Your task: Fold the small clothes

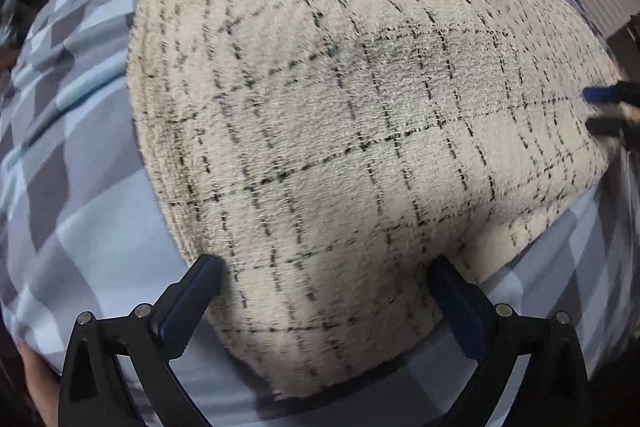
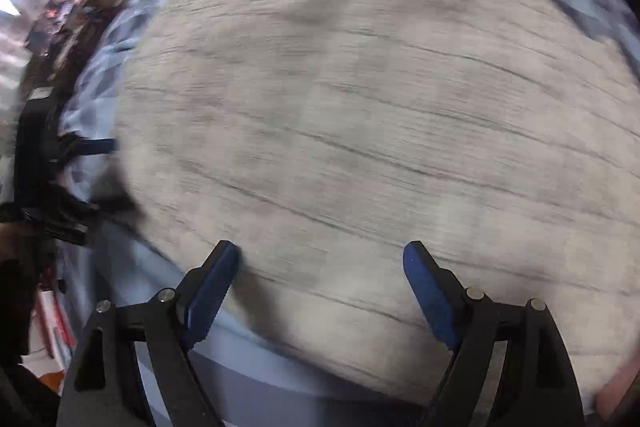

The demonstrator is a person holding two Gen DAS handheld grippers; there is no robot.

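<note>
Blurring right-wrist view; cream checked cloth (image 1: 360,147) edges cut off

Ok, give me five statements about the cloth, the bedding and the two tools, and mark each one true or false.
1. The cloth is cream with thin dark check lines. True.
2. The cloth lies on a bare wooden table. False: it lies on bedding checked in blue, grey and white.
3. The left tool stands open, its fingers on either side of the cloth's near edge. True.
4. The right tool is clamped shut on a corner of the cloth. False: its fingers stand apart above the cloth, pinching nothing.
5. The cloth is rolled into a tight tube. False: it lies spread out in flat layers.
</note>
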